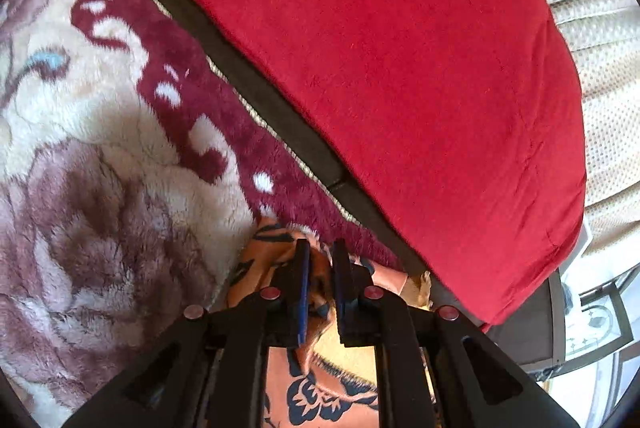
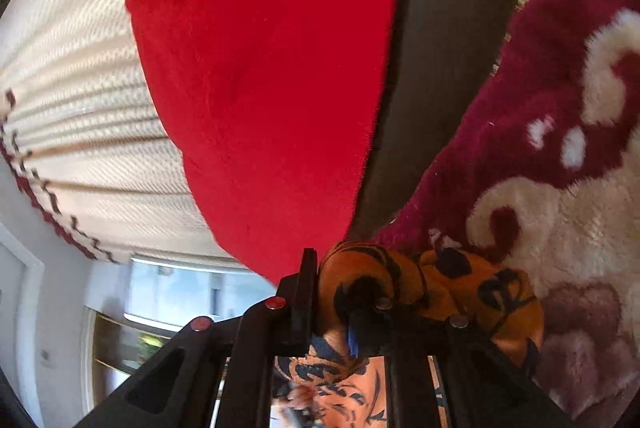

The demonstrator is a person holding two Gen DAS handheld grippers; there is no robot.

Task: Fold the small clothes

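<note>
An orange garment with a dark blue print (image 1: 320, 384) hangs between my two grippers above a plush blanket. My left gripper (image 1: 320, 260) is shut on a bunched edge of the garment, with cloth pinched between the blue-padded fingers (image 1: 302, 292). In the right wrist view my right gripper (image 2: 340, 280) is shut on another bunched part of the same garment (image 2: 464, 284), which wraps over and hides the right finger. The left finger (image 2: 306, 292) shows bare.
A plush maroon and cream floral blanket (image 1: 100, 147) lies under the garment and also shows in the right wrist view (image 2: 560, 187). A large red cushion (image 1: 400, 67) leans behind it against a dark frame (image 1: 256, 95). Cream curtains (image 2: 80, 107) and a window (image 2: 180, 292) stand beyond.
</note>
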